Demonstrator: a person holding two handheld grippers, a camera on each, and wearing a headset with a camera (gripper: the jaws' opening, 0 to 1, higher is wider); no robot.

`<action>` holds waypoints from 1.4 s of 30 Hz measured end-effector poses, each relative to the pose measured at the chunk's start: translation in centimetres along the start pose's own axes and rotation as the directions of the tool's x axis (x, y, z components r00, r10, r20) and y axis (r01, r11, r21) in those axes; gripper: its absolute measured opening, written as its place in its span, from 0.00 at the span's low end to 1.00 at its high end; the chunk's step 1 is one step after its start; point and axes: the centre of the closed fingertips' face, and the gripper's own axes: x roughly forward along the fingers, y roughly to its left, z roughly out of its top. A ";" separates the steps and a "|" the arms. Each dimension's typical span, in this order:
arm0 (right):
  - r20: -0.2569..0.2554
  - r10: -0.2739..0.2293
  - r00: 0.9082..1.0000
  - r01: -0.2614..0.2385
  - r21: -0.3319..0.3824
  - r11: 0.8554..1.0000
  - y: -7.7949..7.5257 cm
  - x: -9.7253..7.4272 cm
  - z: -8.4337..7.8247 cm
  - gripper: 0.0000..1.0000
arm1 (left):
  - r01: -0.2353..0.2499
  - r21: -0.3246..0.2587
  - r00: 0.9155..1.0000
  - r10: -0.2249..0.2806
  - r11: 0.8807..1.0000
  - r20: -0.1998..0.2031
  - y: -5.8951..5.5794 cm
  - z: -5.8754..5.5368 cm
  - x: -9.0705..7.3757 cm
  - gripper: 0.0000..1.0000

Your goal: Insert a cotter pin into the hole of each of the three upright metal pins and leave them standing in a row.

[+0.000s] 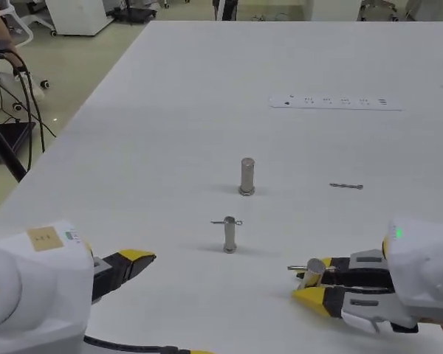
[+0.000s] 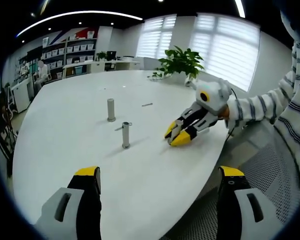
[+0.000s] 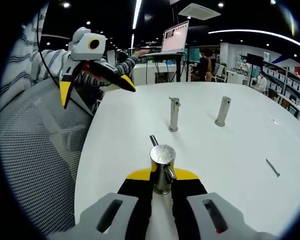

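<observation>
My right gripper [image 1: 314, 280] is shut on a metal pin [image 1: 311, 270] low over the near right of the table. A cotter pin [image 1: 294, 268] sticks out of that pin near its top; the right gripper view shows the pin [image 3: 163, 167] and the cotter pin [image 3: 154, 140] between the jaws. An upright pin [image 1: 229, 236] in the middle carries a cotter pin [image 1: 227, 221]. Behind it stands a bare upright pin [image 1: 246, 177]. A loose cotter pin [image 1: 346, 186] lies to the right. My left gripper [image 1: 166, 306] hovers open at the near left, holding nothing.
A white power strip [image 1: 336, 102] lies further back on the white table [image 1: 170, 133]. Chairs and cables stand on the floor beyond the table's left edge. In the left gripper view, a striped sleeve [image 2: 255, 107] reaches in behind the right gripper [image 2: 182, 135].
</observation>
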 end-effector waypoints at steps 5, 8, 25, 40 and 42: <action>-0.008 -0.012 1.000 0.012 -0.006 1.000 -0.8 0.0 0.0 0.08 | -0.002 -0.002 1.000 0.002 1.000 -0.002 -0.1 -0.1 -0.1 0.96; -0.001 -0.016 1.000 0.016 0.004 1.000 -1.4 -0.1 0.3 0.08 | -0.004 -0.006 1.000 0.004 1.000 0.000 -0.1 -0.1 -0.2 0.96; 0.004 -0.045 0.999 0.045 0.015 0.999 -5.3 0.1 1.4 0.08 | -0.020 -0.012 1.000 0.020 1.000 0.000 0.2 0.4 -0.4 0.96; 0.022 -0.057 0.998 0.056 0.057 0.997 -5.2 0.5 0.9 0.09 | -0.018 -0.026 1.000 0.017 1.000 -0.016 0.2 0.1 -0.3 0.95; 0.022 -0.055 0.998 0.054 0.052 0.997 -5.2 0.5 0.9 0.09 | -0.017 -0.027 1.000 0.016 0.999 -0.018 0.2 0.0 -0.3 0.95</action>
